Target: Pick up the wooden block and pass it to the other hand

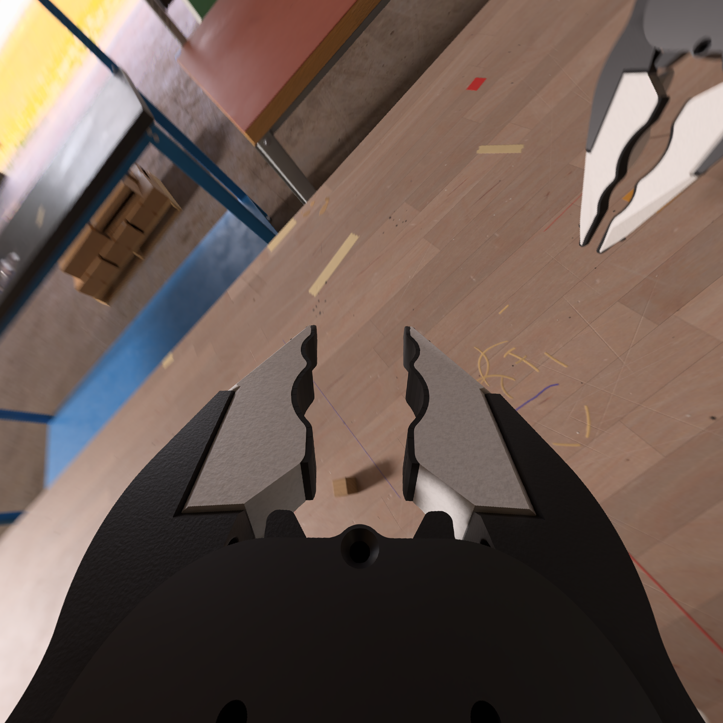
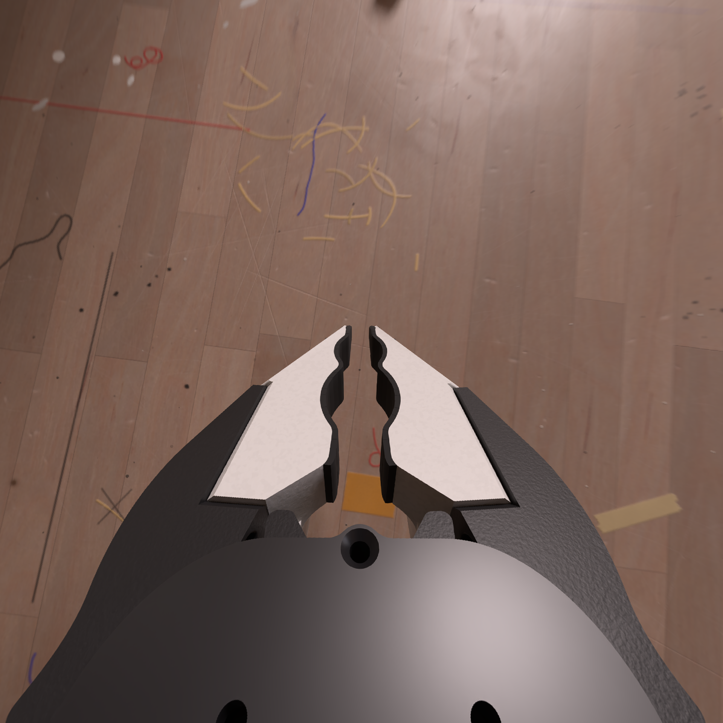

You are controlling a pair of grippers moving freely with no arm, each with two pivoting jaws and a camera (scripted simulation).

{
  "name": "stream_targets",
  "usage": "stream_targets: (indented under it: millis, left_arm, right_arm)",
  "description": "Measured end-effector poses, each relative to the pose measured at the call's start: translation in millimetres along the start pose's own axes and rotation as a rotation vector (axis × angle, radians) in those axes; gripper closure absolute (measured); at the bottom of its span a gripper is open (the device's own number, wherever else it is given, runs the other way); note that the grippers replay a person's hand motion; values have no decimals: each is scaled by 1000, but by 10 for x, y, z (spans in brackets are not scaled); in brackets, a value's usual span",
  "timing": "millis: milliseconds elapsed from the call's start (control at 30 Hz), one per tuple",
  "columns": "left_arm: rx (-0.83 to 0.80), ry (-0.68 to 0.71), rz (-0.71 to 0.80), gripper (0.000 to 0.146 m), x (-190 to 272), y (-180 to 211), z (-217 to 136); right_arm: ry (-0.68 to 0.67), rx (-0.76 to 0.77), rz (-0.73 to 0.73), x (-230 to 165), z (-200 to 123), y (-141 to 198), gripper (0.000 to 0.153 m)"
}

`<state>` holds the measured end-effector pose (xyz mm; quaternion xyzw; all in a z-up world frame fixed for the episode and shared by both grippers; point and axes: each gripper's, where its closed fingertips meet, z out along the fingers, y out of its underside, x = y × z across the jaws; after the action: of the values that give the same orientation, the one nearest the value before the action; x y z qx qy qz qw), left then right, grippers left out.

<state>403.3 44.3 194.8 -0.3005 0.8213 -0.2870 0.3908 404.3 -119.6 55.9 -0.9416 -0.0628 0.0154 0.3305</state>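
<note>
The left gripper (image 1: 360, 332) hung above a scratched wooden tabletop (image 1: 489, 274) with its fingers spread wide apart and nothing between them. The wooden block (image 1: 345, 486), small and pale, lay on the tabletop below, seen through the gap near the base of the fingers, well back from the fingertips and touching neither finger. Ahead of the fingertips and a little to their left lay a strip of tan tape (image 1: 333, 264), with a shorter strip (image 1: 500, 149) and a small red patch (image 1: 476, 83) farther on. Far ahead and to the right, the right gripper (image 1: 590, 243) pointed down at the tabletop, its fingers drawn close with only a narrow slit between the tips.

In the right wrist view, the right gripper (image 2: 360, 330) was nearly closed, a thin gap left between the fingers, and held nothing. An orange patch (image 2: 362, 493) lay on the tabletop (image 2: 547, 234) beneath the base of its fingers. Ahead of the tips were yellow scribbles (image 2: 352, 172) and a blue line (image 2: 311, 164); a tan strip of tape (image 2: 637, 511) lay off to the right. The block did not show in this view.
</note>
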Motion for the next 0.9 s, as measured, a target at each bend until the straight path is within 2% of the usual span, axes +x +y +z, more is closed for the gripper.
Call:
stream_targets:
  millis: [100, 333, 433, 533, 733, 900]
  left_arm:
    - [-42, -11, -114, 102, -206, 251, -89]
    - [-324, 4, -264, 100, -468, 1109, -132]
    - [-437, 101, -345, 95, -372, 1452, -52]
    - [-498, 140, -357, 93, -291, 1690, 93]
    - [-599, 189, -375, 92, -228, 2027, 378]
    - [-664, 209, -381, 91, -225, 2198, 524]
  right_arm:
    - [-36, -53, -3, -46, 128, 102, 144]
    - [-41, -119, -28, -80, 227, 176, 144]
    - [-36, -123, -33, -85, 240, 150, 142]
    - [-33, -92, -23, -80, 233, 83, 128]
    - [-5, -60, -20, -28, 103, 41, 126]
    - [19, -39, -5, 37, 16, 43, 111]
